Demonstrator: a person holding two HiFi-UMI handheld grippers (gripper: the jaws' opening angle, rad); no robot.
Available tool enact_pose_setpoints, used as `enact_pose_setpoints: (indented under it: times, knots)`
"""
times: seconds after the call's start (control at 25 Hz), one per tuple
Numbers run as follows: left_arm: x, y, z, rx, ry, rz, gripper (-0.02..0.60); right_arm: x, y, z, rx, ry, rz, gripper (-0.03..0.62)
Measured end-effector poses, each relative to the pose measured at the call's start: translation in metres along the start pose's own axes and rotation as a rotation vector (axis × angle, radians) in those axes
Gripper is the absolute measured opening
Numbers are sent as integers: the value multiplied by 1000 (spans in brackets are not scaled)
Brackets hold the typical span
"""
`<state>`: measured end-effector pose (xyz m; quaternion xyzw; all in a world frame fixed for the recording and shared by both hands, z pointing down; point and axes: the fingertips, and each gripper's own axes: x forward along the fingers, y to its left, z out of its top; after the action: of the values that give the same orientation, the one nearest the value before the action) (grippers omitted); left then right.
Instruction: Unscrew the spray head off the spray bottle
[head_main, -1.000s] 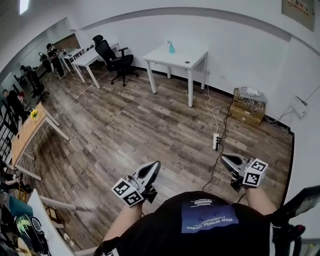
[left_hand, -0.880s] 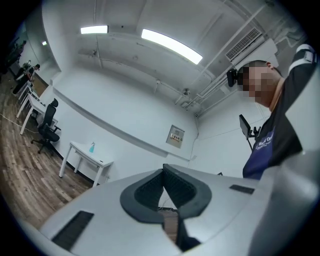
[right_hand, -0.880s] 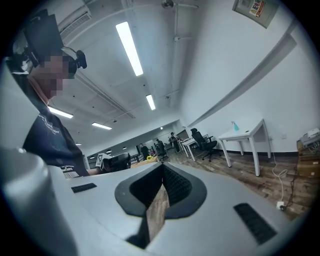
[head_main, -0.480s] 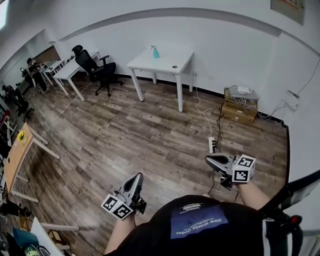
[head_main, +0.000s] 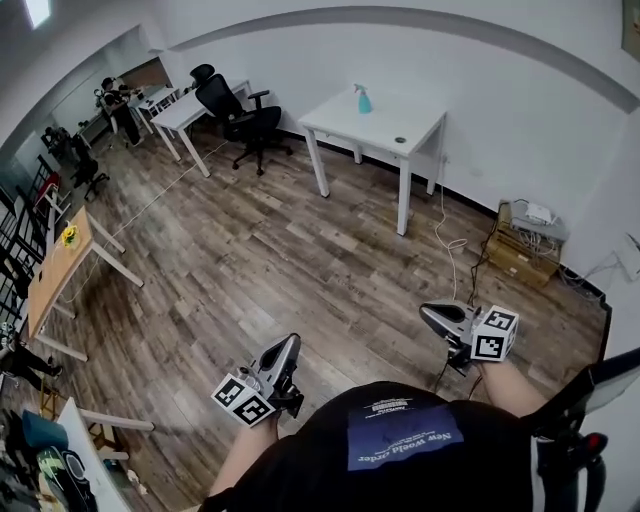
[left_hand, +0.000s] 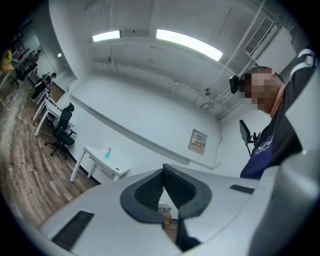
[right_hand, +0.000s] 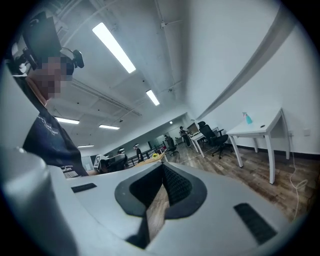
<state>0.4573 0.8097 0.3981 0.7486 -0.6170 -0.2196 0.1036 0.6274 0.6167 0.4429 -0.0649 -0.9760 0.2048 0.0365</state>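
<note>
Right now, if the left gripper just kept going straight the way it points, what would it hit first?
Nothing close: the way looks free over open floor. The left gripper, jaws shut and empty, aims at the white wall right of the white table, probably its first contact.

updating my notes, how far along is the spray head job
Nothing looks done. The spray bottle stands on the far white table, its head apparently on. In hand: nothing; the left gripper and right gripper are shut and empty. Left: reach the table, grip the bottle, unscrew the head.
</note>
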Motion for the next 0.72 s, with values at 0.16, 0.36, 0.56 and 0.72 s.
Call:
enact_pose_setpoints:
  times: [0.16,0.36,0.56,0.72]
  knots:
    - [61,8,-2,19,-3,21,2,4,-48,32,-38,22,70,-3]
    - [120,16,-3,15,-2,44,2,-4,-111,61,-25,7,84,-3]
    - [147,38,1,20,10,68,2,-4,-150,70,-2,-10,75,-3]
    - [166,60,1,9,19,40,2,6,-169,73,3,-13,49,-3]
